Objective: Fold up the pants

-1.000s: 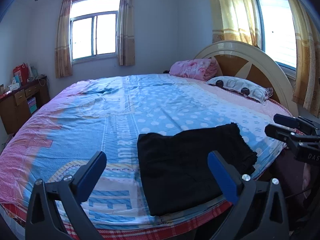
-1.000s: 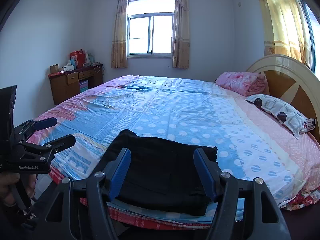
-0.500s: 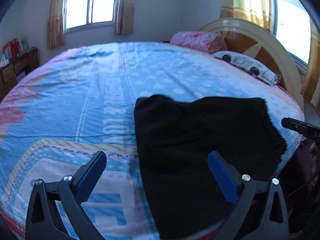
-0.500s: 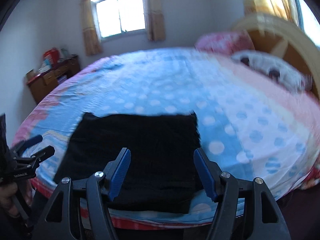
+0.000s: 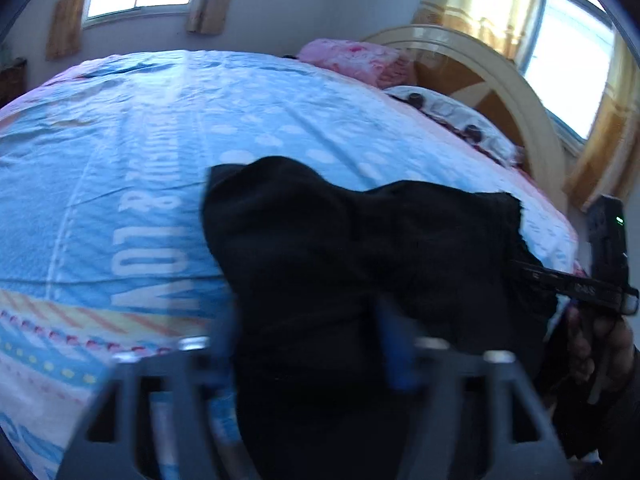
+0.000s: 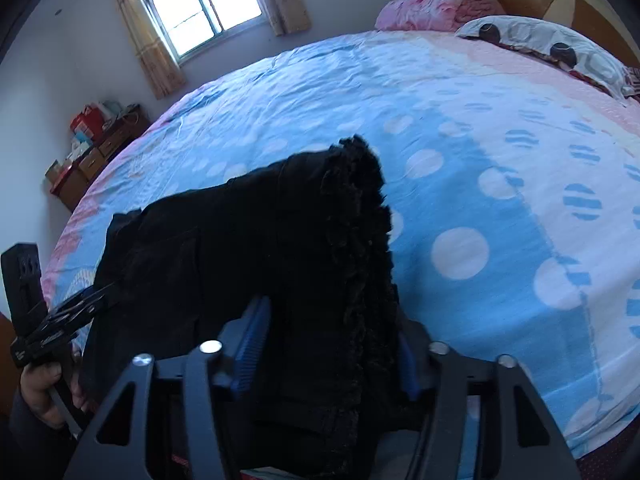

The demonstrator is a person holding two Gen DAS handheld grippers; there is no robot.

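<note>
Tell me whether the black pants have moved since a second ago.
Yes. The black pants no longer lie flat on the bedspread; their near edge is lifted, bunched between both hand-held grippers, right and left.

Pants (image 6: 280,248) on bed's (image 6: 460,128) near edge, pillow (image 6: 552,46) beyond.

A wide bed (image 6: 500,128) under a blue, polka-dotted sheet fills a sunlit bedroom. A folded pink quilt (image 6: 432,6) and a patterned pillow (image 6: 548,42) lie against the curved headboard (image 5: 492,80). A curtained window (image 6: 204,4) brightens the far wall, beside a cluttered wooden dresser (image 6: 96,148).
</note>
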